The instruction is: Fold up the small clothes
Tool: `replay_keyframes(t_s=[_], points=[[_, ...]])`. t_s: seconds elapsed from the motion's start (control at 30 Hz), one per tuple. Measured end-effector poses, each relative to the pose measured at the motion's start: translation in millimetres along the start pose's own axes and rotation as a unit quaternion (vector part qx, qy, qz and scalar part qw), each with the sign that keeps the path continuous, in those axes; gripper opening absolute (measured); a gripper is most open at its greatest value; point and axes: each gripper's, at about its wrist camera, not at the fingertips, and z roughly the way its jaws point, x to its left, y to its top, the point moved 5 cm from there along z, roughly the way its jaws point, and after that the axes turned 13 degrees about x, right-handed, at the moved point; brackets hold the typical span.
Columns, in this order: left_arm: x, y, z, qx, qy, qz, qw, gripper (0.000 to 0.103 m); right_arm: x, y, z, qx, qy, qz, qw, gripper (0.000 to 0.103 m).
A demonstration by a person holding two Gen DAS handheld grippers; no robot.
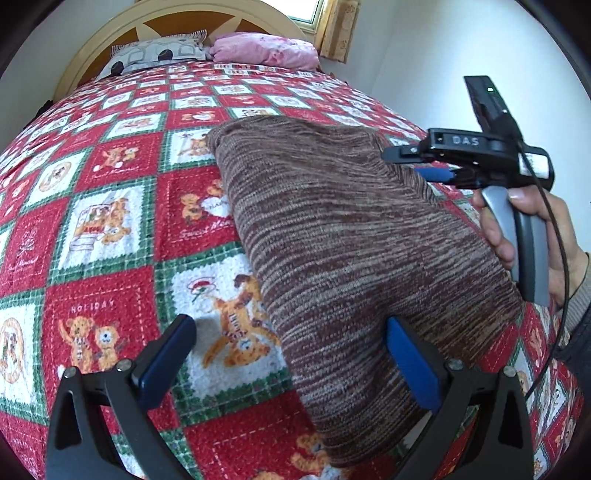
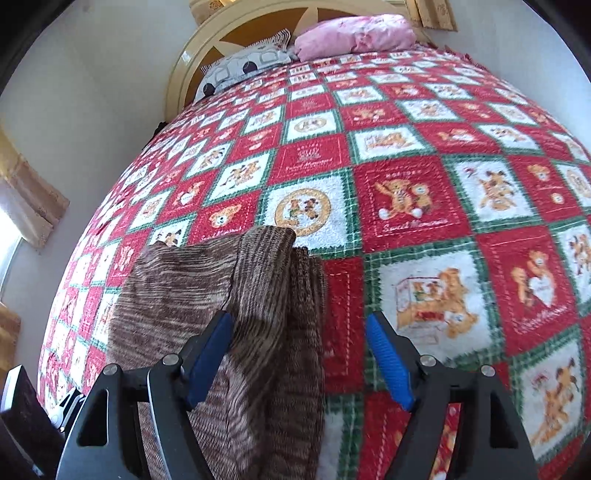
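A brown striped knit garment (image 1: pixel 351 236) lies folded in a long band on the bed. My left gripper (image 1: pixel 291 354) is open and empty above its near left edge, its right finger over the cloth. My right gripper (image 2: pixel 301 350) is open above the garment's far end (image 2: pixel 258 295), where folded layers are stacked. The right gripper also shows in the left wrist view (image 1: pixel 417 162), held by a hand at the garment's right side.
The bed is covered by a red, green and white teddy-bear quilt (image 1: pixel 110 221). A grey patterned pillow (image 1: pixel 155 51) and a pink pillow (image 1: pixel 266 48) lie by the cream headboard (image 1: pixel 88 59). White walls and a curtained window (image 1: pixel 332 26) surround the bed.
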Motion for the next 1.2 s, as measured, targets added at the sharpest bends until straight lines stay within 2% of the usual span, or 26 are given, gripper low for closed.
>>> replay_keyframes(t_s=[0.13,0.3,0.37,0.4,0.43,0.5,0.87,1.03,1.1,1.13,1.17,1.2], points=[[-2,5,4,0.002,-0.004,0.0,1.0,0.103,-8,1,9,0.003,0.018,0.008,1.0,0.075],[-6,9,7,0.004,-0.008,0.002,1.0,0.103,-9,1,13,-0.013,0.025,-0.002,1.0,0.074],[-7,13,9,0.004,-0.016,-0.002,0.9999,0.103,-6,0,14,-0.014,0.039,-0.011,0.999,0.065],[-8,13,9,0.004,-0.02,-0.003,0.9998,0.103,-4,0,15,-0.01,0.055,-0.011,0.998,0.054],[-8,14,9,0.003,-0.024,-0.004,0.9997,0.103,-3,0,16,-0.005,0.069,-0.01,0.998,0.05],[-11,15,11,0.004,-0.031,0.0,0.9995,0.103,-1,0,19,-0.006,0.064,-0.018,0.998,0.05],[-19,21,15,0.009,-0.056,0.003,0.9984,0.102,-2,7,26,-0.006,0.09,-0.022,0.996,0.052],[-21,18,13,0.005,-0.06,0.008,0.9982,0.099,-4,1,25,-0.021,0.1,-0.025,0.994,0.051],[-25,16,12,0.004,-0.056,0.017,0.9983,0.094,-4,1,25,-0.022,0.1,-0.025,0.994,0.051],[-28,16,13,0.008,-0.064,0.024,0.9976,0.078,-4,1,25,-0.022,0.097,-0.026,0.995,0.05],[-30,15,15,0.017,-0.071,0.025,0.997,0.076,-3,1,24,-0.023,0.095,-0.028,0.995,0.048],[-30,15,14,0.013,-0.069,0.026,0.9972,0.076,0,0,23,-0.022,0.106,-0.032,0.994,0.034]])
